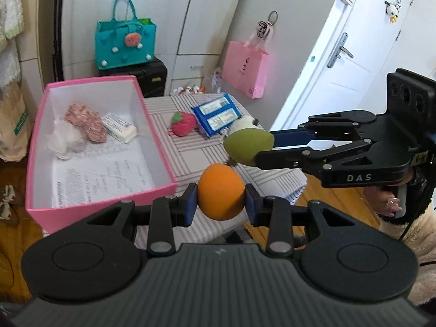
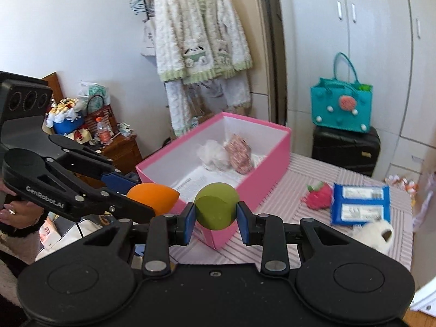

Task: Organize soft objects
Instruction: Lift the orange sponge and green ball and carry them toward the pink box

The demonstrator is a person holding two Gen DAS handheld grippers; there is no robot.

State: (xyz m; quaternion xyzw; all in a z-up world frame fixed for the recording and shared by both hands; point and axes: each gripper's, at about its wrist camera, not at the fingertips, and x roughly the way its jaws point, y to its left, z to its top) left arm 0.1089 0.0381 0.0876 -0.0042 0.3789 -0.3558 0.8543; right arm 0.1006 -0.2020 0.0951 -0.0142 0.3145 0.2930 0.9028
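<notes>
Grippers are each squeezing a sponge, left point(image 1: 220, 201) orange point(image 1: 220, 194), right point(image 2: 215, 212) green point(image 2: 216, 206); next, releasing both into the pink box point(image 1: 102, 201).

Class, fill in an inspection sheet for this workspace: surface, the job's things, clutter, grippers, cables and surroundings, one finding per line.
Surface: table with striped cloth; pink box open at one end of it.
Job's things: orange sponge and green sponge held in the air; strawberry plush, blue packs and white plush on the cloth.
Clutter: in the box, a patterned cloth, a clear bag and a small white pack.
Grippers: left gripper shut on the orange sponge; right gripper shut on the green sponge.
Cables: nothing seen.
Surroundings: teal bag on a black suitcase, pink bag, hanging cardigan.
</notes>
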